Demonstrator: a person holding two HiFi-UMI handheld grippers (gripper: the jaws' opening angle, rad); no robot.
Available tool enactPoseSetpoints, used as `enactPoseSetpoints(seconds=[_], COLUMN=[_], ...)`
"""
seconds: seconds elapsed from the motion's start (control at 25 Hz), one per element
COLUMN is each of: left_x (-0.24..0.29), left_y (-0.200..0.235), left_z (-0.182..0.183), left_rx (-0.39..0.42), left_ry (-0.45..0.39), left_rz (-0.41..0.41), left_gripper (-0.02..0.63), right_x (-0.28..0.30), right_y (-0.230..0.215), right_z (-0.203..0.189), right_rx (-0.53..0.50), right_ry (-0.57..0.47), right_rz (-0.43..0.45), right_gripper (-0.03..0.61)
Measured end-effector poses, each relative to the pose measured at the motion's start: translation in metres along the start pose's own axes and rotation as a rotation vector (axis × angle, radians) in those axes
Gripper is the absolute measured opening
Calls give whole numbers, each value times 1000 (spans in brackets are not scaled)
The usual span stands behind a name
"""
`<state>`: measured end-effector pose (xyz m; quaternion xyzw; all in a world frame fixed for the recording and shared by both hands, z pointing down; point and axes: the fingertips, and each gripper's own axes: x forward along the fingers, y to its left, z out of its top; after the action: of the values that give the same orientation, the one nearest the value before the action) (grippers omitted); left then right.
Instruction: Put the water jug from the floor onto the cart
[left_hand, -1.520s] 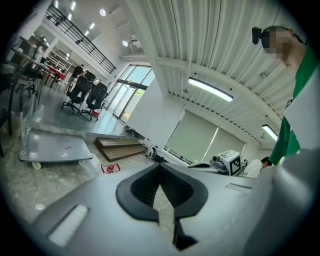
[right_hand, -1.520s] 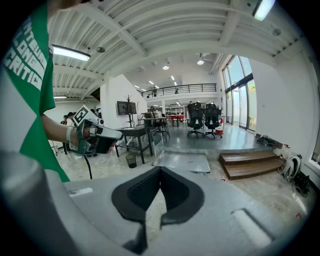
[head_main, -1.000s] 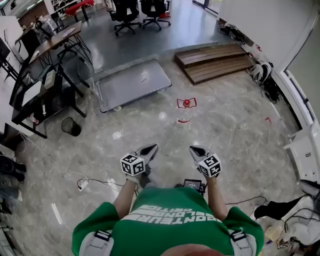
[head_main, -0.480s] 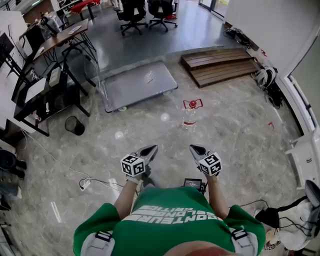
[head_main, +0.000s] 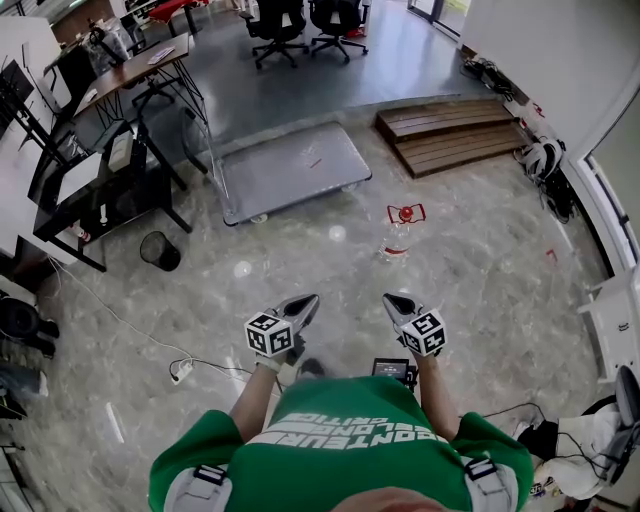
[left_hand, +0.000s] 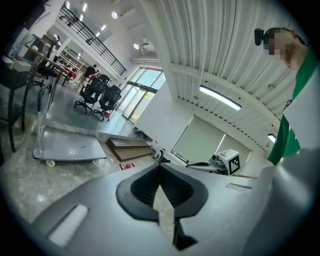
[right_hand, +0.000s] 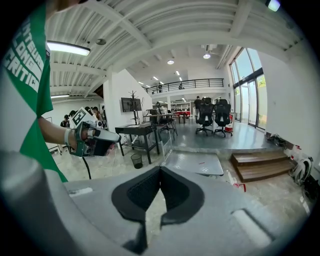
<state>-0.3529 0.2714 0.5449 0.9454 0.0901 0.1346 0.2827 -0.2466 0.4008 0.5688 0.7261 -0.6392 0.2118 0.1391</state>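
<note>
Out on the floor (head_main: 470, 290), the clear water jug (head_main: 404, 216) with its red cap stands near the grey cart (head_main: 290, 172) but apart from it, while the left tool (head_main: 303, 303) and right tool (head_main: 392, 301), both clenched and empty, hang well short of it.

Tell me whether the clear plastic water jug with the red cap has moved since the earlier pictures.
No. The water jug stands in the same spot off the grey flat cart's near right corner; only the head view has shifted.
</note>
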Motion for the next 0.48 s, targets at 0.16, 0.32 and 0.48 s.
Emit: enactPoseSetpoints(seconds=[0.16,0.32,0.48], left_x=[-15,-24,-24], left_y=[17,32,42], left_z=[2,4,11], left_rx=[-9,-23,-30], left_ry=[1,-5,-9], left_rz=[-1,12,28], left_gripper=[14,14,14], right_x=[17,28,36], right_y=[15,23,18], right_z=[6,7,12], right_rx=[-8,-23,-27], right_ry=[6,24,37], right_rz=[4,14,25], right_gripper=[-8,-8,-8])
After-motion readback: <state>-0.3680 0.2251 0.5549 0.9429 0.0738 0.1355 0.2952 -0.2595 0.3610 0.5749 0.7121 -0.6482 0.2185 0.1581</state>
